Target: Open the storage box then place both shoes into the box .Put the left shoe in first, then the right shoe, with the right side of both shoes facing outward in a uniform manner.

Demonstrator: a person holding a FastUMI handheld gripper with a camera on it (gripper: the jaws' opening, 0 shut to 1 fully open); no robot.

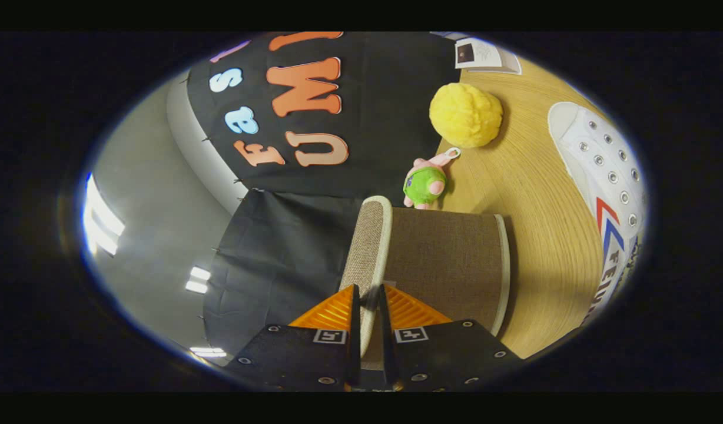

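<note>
The view is rolled sideways, with the wooden table (532, 194) standing up on the right. My gripper (368, 306) is shut on the cream-trimmed edge of the storage box's brown fabric lid (370, 247), one finger on each face of it. Behind the lid, the brown fabric box (450, 259) rests on the table. A white sneaker (609, 176) with metal eyelets and red and blue stripes lies on the table beyond the box, to its right. Only part of that shoe shows.
A yellow fuzzy ball (466, 115) and a small pink and green plush toy (425, 184) lie on the table past the box. A paper sheet (485, 56) lies farther off. The booth's black cloth wall (338, 165) hangs behind.
</note>
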